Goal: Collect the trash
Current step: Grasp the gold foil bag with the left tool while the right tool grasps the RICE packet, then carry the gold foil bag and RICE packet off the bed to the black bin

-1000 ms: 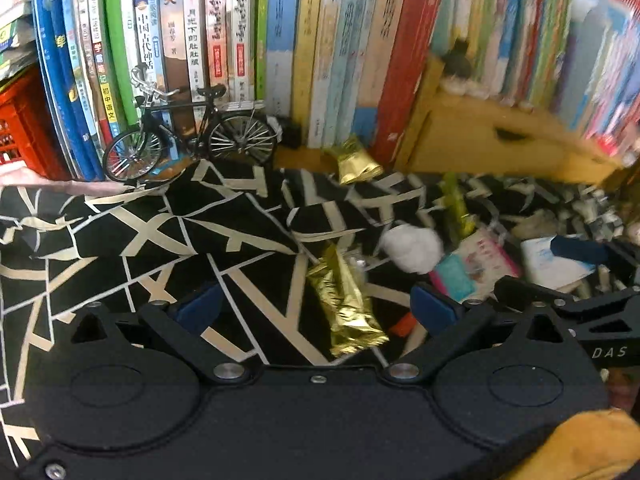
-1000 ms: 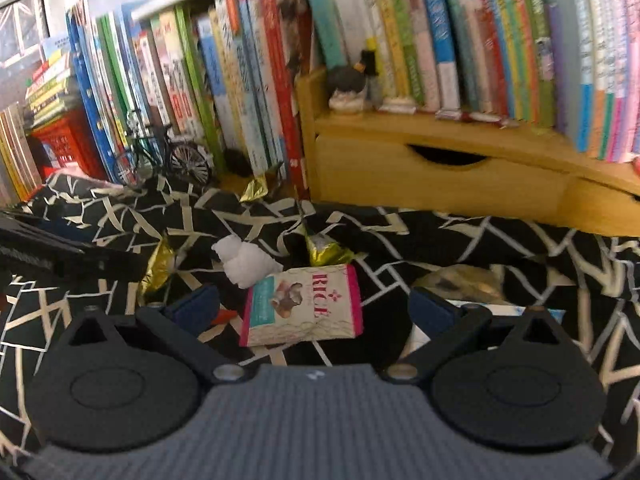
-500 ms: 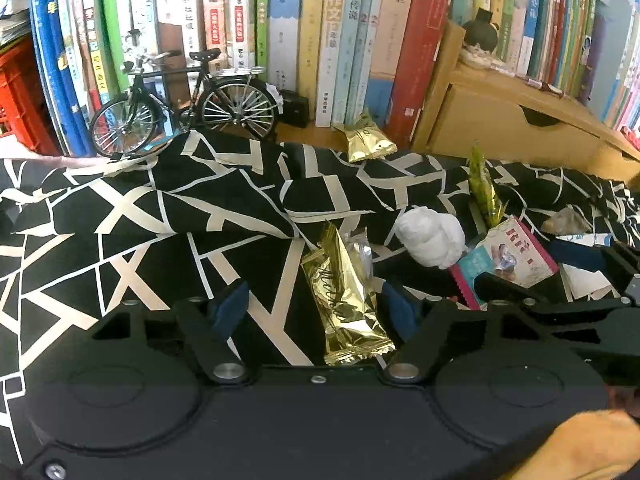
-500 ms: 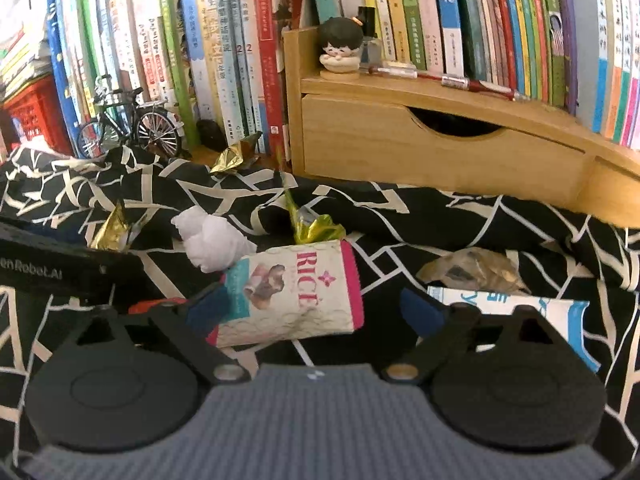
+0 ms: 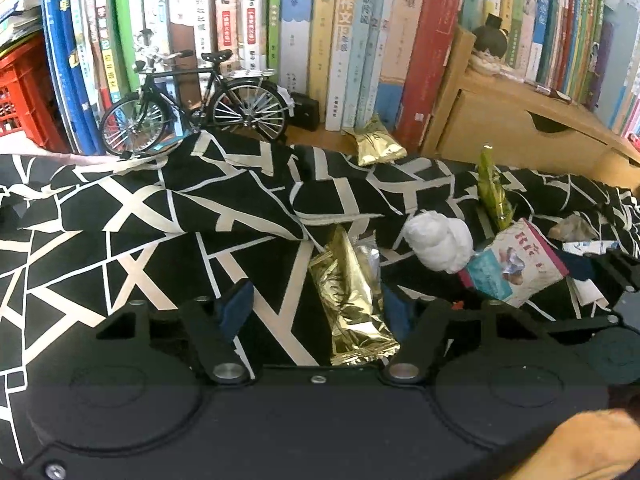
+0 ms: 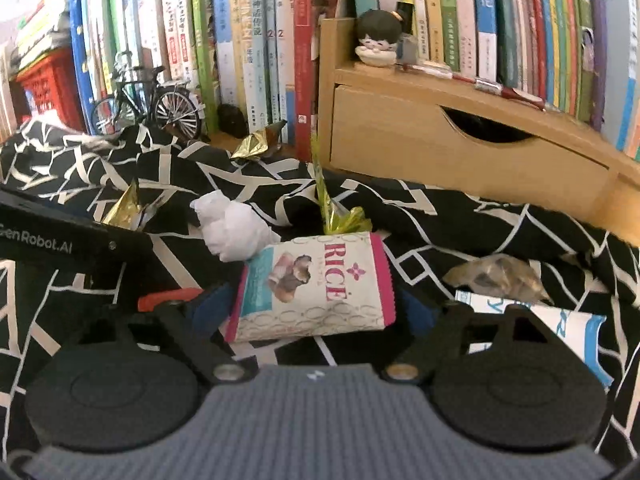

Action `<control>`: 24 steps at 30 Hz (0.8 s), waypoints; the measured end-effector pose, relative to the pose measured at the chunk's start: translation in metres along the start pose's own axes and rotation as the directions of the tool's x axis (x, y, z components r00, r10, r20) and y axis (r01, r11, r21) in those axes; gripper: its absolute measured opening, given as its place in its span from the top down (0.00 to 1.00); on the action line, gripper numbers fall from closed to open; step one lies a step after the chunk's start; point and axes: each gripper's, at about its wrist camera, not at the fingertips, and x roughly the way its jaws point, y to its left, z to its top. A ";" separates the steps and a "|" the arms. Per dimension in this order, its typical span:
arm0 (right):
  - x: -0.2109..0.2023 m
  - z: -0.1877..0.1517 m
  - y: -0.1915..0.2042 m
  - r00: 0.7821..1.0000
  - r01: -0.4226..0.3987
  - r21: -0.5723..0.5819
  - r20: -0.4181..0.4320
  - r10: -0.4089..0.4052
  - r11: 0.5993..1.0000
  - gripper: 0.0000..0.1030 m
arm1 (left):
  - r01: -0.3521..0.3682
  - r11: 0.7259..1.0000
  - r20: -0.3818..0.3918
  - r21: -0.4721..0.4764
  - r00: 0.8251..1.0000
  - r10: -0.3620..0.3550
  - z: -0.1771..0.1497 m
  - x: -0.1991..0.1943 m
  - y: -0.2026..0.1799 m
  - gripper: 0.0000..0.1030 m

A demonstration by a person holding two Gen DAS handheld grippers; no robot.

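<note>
**Gold Wrapper and Rice Packet Between Spread Jaws**

Gold foil marks the long snack wrapper (image 5: 354, 304) that lies on the black-and-white patterned cloth (image 5: 120, 216). The left hand-held gripper (image 5: 316, 308) stands with its jaws spread, one blue pad on each side of this wrapper; the right pad is just beside the foil, and the left pad is apart from it. No pinch is visible.

The right hand-held gripper (image 6: 312, 312) is likewise spread. The rice packet (image 6: 316, 288), printed "RICE" with pink edges, lies between its two blue pads. Contact between pads and packet cannot be confirmed.

Other trash on the cloth:
- A crumpled white tissue (image 6: 234, 230) sits just beside the rice packet, on its left in the right wrist view.
- A green-gold wrapper (image 6: 332, 208) stands up behind the rice packet.
- A second gold wrapper (image 5: 376, 146) lies at the far edge of the cloth, near the row of books (image 5: 340, 40).
- A crumpled clear wrapper (image 6: 496, 276) and a blue-and-white packet (image 6: 560, 320) lie to the right of the right hand-held gripper.

A model bicycle (image 5: 192, 104) stands before the books. A wooden drawer unit (image 6: 460, 144) carries a small figurine (image 6: 378, 38).
</note>
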 end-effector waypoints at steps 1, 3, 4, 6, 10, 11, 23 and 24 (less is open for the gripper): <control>-0.001 -0.001 0.000 1.000 -0.001 0.000 0.005 0.001 1.000 0.23 | 0.012 1.000 0.003 -0.010 1.000 -0.012 -0.001 0.000 0.002 0.47; -0.004 -0.002 0.000 1.000 0.005 0.002 0.015 -0.005 1.000 0.30 | 0.030 0.999 0.009 -0.017 1.000 -0.030 -0.002 0.000 0.003 0.56; -0.006 -0.003 0.001 1.000 0.006 -0.001 0.023 -0.006 1.000 0.34 | 0.034 0.999 0.013 -0.008 0.999 -0.033 -0.002 -0.001 0.002 0.59; -0.009 -0.006 0.002 0.999 0.013 -0.001 0.037 -0.013 1.000 0.35 | 0.047 0.999 0.015 0.010 0.999 -0.047 -0.003 -0.002 0.000 0.71; -0.019 -0.009 0.002 0.998 0.020 0.012 0.059 -0.021 1.000 0.36 | 0.063 0.998 0.018 0.006 0.998 -0.063 -0.004 -0.007 -0.002 0.71; -0.022 -0.009 0.002 0.998 0.016 0.014 0.061 -0.016 1.000 0.36 | 0.062 0.998 0.016 -0.001 0.998 -0.062 -0.004 -0.009 -0.001 0.71; -0.083 -0.004 -0.003 0.993 -0.024 0.110 0.115 0.012 0.994 0.36 | 0.081 0.997 0.049 -0.011 0.996 -0.080 -0.020 -0.050 0.000 0.71; -0.090 -0.004 -0.001 0.993 -0.022 0.115 0.118 0.009 0.993 0.36 | 0.080 0.997 0.055 -0.004 0.995 -0.080 -0.021 -0.057 0.000 0.71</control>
